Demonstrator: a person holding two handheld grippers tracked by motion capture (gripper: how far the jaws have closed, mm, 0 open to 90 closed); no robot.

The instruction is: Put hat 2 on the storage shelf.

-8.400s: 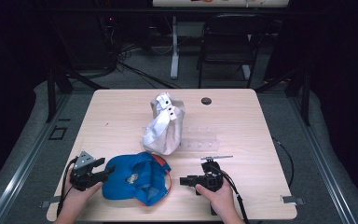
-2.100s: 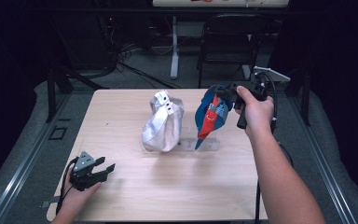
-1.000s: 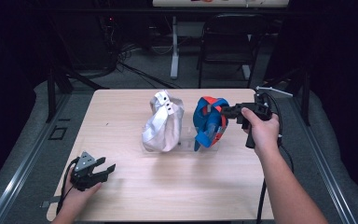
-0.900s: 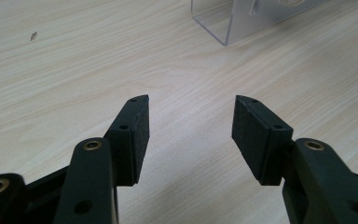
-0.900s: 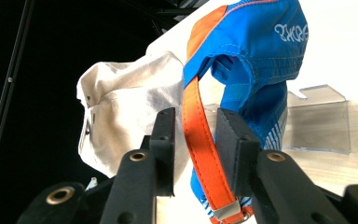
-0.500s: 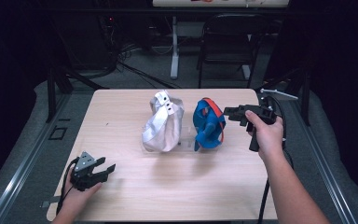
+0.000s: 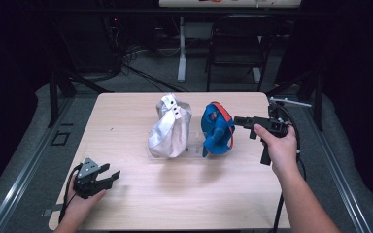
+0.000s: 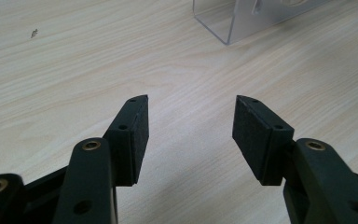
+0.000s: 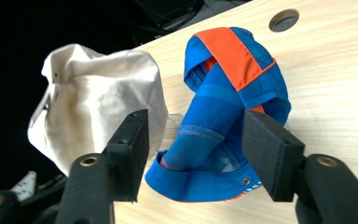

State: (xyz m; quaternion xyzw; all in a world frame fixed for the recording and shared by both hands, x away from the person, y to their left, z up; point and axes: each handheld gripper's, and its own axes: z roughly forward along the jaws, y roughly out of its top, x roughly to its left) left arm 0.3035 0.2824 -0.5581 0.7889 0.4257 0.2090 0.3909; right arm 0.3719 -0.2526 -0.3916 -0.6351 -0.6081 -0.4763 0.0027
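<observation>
A blue cap with an orange stripe [image 7: 217, 128] stands propped upright at the table's middle right, beside a cream-white cap [image 7: 170, 127] to its left. My right gripper [image 7: 237, 120] hovers just right of the blue cap and points at it. Its jaws have just been opening, and now they are open. In the right gripper view the blue cap [image 9: 223, 121] sits just beyond the pads [image 9: 135, 140], which do not press on it; the cream-white cap [image 9: 98, 102] is at left. My left gripper [image 7: 110, 175] rests open at the front left, with bare wood between its jaws [image 8: 190, 116].
Under the caps is a clear plastic stand [image 7: 192, 145], its corner seen in the left gripper view [image 8: 242, 18]. A round hole [image 9: 283, 19] marks the tabletop behind the blue cap. A chair [image 7: 235, 43] and cables lie beyond the far edge.
The right gripper carried the blue cap from the front of the table to the stand, set it beside the white cap, opened and let it go. The left gripper stayed put.
</observation>
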